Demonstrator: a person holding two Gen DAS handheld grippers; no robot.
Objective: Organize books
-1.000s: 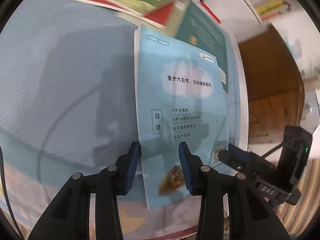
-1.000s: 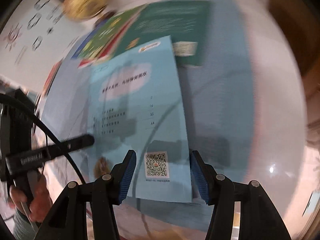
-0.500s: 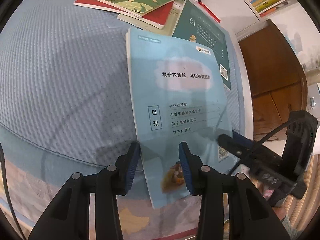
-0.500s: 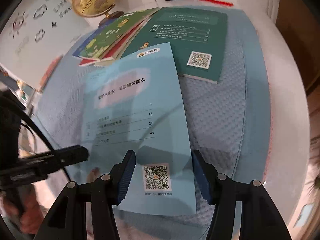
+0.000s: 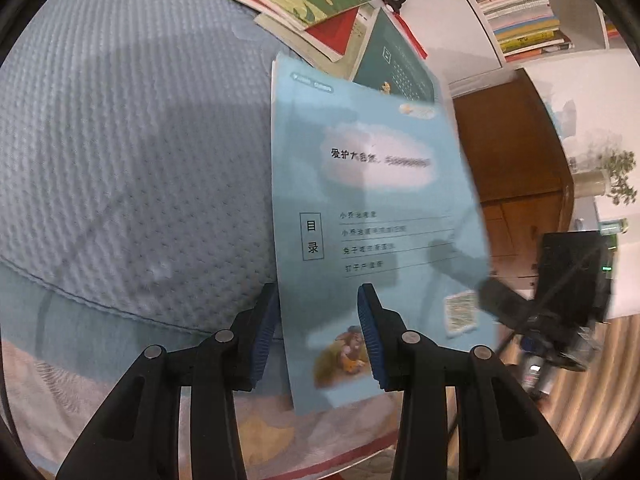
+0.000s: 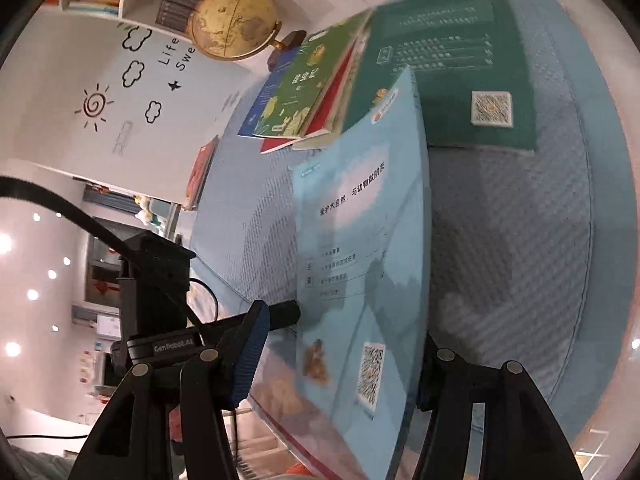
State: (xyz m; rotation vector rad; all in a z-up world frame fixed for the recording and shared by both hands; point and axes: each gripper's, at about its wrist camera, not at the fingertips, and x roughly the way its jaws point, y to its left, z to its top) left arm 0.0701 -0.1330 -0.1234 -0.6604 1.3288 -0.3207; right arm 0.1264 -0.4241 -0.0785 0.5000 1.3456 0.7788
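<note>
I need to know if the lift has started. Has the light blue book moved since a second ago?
Yes. In the right wrist view the light blue book now tilts up off the blue quilt, its far edge overlapping the dark green book.

Light-blue book tilted up between the right gripper's fingers.
The light-blue book point(image 6: 360, 264) stands raised on its right edge above the blue quilted cover point(image 6: 520, 240), inside the right gripper point(image 6: 336, 356). The left gripper point(image 6: 280, 314) meets its left edge. Behind lie a dark-green book point(image 6: 452, 60), a fanned book stack point(image 6: 304, 92) and a globe point(image 6: 234, 22).
</note>
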